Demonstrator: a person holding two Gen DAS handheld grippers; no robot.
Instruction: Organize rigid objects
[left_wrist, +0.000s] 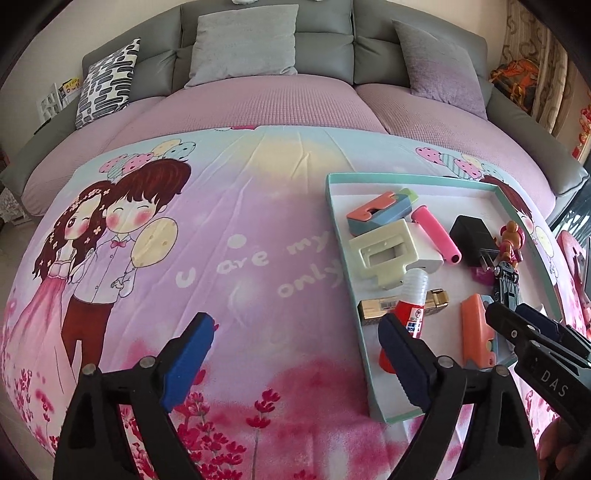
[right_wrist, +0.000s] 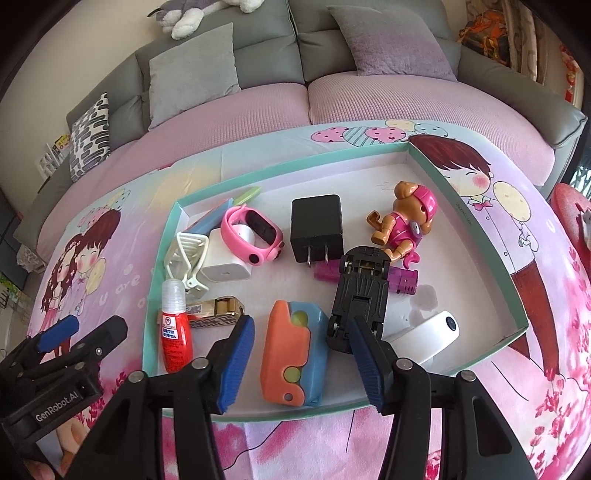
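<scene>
Orange-and-blue toy (right_wrist: 291, 354) is framed between the right gripper (right_wrist: 301, 363)'s spread, empty jaws inside the tray (right_wrist: 480, 236); closing is judged next. Left gripper (left_wrist: 295, 365) is spread, empty.

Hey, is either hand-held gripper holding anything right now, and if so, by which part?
Nothing is held. The left hand-held gripper stands open over the printed cloth; the right hand-held gripper is open around the orange and blue toy, pads not touching it.

Grey sofa (left_wrist: 266, 26) with cushions (left_wrist: 243, 44); pink cover; daylit room.
</scene>
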